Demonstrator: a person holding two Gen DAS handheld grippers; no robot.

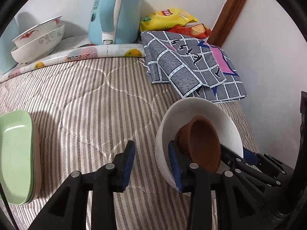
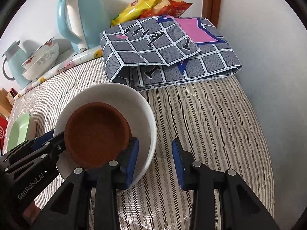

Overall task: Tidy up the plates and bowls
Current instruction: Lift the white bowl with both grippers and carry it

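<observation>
Two nested pcs sit on the striped quilted cover (image 1: 86, 105): a white bowl (image 1: 191, 107) w/ a small brown dish (image 1: 203, 143) inside it. Both are round, so no long axis to speak of. White bowl stands mouth up. Brown dish is tipped inside it, base down toward the left gripper's side, mouth facing up and toward the right gripper's side; in the right wrist view the mouth looks almost straight at the camera.

Left gripper (image 1: 151, 145) is partly open and straddles the near-left rim of the white bowl: one blue pad inside, right beside the brown dish, the other outside w/ bare cover showing between it and the bowl wall. No squeeze on anything.

Right gripper (image 2: 155, 141) does the same on the opposite rim: inner pad inside the bowl, touching or just about touching the dish edge, outer pad clear of the wall. Partly open, nothing clamped. So the bowl pair lies between the two tools, low in each view.

Elsewhere: stack of green plates (image 1: 17, 153) at far left, well apart; two stacked patterned bowls (image 1: 38, 38) and a light blue kettle (image 1: 115, 13) on a fruit-print mat (image 1: 86, 54) at the back; folded grey check cloth (image 1: 188, 67) just beyond the white bowl; yellow crisp packet (image 1: 168, 19) behind the cloth.
</observation>
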